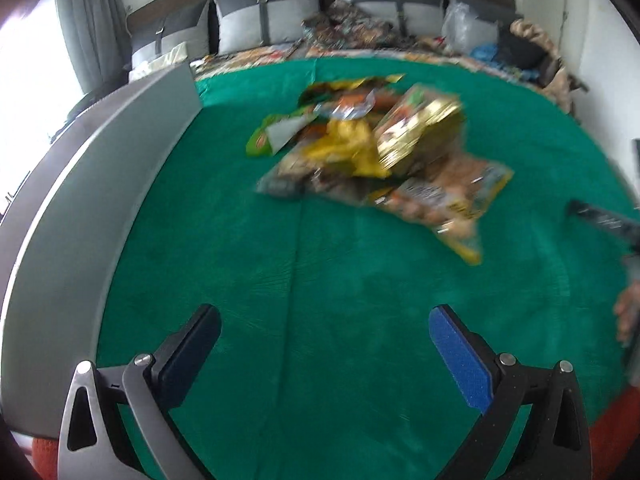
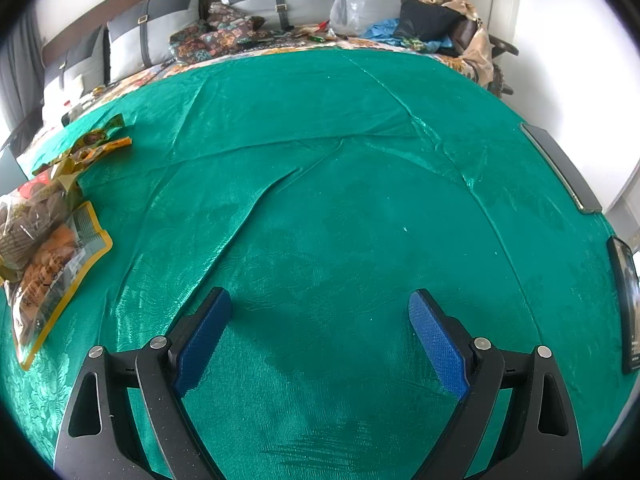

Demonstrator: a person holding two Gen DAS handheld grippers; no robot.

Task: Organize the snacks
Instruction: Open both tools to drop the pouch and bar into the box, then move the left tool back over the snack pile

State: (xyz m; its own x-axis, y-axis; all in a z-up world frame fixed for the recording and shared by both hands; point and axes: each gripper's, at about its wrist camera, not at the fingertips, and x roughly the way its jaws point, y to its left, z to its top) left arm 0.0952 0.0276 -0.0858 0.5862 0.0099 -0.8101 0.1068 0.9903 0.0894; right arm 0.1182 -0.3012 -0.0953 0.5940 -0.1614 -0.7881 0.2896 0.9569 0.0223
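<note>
The snack pile lies well ahead of the empty, wide-spread left claw.

Both wrist views angled down, sharing green cloth

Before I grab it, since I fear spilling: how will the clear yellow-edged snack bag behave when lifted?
The yellow-edged snack bag looks like thin film, so it would probably sag and crinkle. Its loose pieces seem likely to shift toward the low end. The glossy surface may slip between pads.
</note>
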